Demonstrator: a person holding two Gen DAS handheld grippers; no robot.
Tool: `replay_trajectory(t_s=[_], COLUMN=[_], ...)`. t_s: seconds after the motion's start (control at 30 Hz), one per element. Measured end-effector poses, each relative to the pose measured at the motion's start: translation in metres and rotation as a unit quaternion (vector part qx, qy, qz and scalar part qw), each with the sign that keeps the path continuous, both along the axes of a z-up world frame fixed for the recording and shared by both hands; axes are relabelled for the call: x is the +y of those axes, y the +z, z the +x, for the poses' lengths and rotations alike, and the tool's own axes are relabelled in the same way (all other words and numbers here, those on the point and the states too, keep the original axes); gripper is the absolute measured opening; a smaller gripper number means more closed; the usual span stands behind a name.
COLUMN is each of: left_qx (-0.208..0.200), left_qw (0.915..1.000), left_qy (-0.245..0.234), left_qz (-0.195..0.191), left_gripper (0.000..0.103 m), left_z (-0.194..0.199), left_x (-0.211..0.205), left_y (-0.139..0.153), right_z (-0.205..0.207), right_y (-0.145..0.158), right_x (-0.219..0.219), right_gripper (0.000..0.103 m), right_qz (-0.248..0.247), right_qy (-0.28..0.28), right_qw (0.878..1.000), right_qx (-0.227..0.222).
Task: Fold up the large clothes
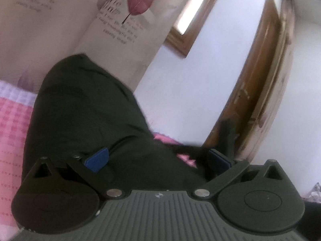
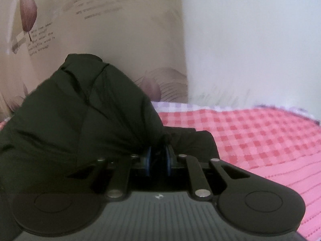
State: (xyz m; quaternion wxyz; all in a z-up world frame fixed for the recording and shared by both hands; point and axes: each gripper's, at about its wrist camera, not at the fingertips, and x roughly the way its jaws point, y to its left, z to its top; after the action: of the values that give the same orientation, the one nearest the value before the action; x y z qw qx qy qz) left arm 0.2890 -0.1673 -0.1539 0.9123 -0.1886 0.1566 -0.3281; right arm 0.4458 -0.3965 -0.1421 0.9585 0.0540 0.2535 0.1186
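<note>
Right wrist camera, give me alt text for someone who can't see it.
The right tongs are pinched shut on a bunched fold of a dark green garment, which mounds up to the left. It lies on a pink checked bedspread stretching right, with leaf-print wallpaper and a white wall behind.

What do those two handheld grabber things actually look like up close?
Both the left gripper and right gripper look alike: a grey ribbed body, black round discs on each side, flat black link bars with silver rivets, and blue pads on the fingertips. A small pale mark sits mid-body. No cables show.
</note>
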Motion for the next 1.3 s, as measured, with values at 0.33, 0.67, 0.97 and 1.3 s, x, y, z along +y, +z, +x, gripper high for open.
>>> replay_trajectory(t_s=[0.33, 0.67, 0.97, 1.3], left_qx=[-0.006, -0.022, 0.007, 0.034], left_qw=[0.9999, 0.9995, 0.9985, 0.9754], left_qy=[0.008, 0.003, 0.038, 0.121], left_qz=[0.005, 0.022, 0.039, 0.181], left_gripper=[0.103, 0.103, 0.103, 0.103], left_z=[0.003, 0.002, 0.005, 0.026], left_x=[-0.003, -0.004, 0.021, 0.012], left_y=[-0.006, -0.007, 0.017, 0.012], right_z=[-0.129, -0.122, -0.096, -0.092], right_y=[0.058, 0.011, -0.025, -0.024], right_x=[-0.045, -0.016, -0.043, -0.033], right_gripper=[0.094, 0.088, 0.091, 0.103], right_qz=[0.075, 0.051, 0.144, 0.096], right_qy=[-0.019, 0.004, 0.038, 0.026], right_qw=[0.996, 0.998, 0.986, 0.993], right_qx=[-0.033, 0.031, 0.076, 0.067])
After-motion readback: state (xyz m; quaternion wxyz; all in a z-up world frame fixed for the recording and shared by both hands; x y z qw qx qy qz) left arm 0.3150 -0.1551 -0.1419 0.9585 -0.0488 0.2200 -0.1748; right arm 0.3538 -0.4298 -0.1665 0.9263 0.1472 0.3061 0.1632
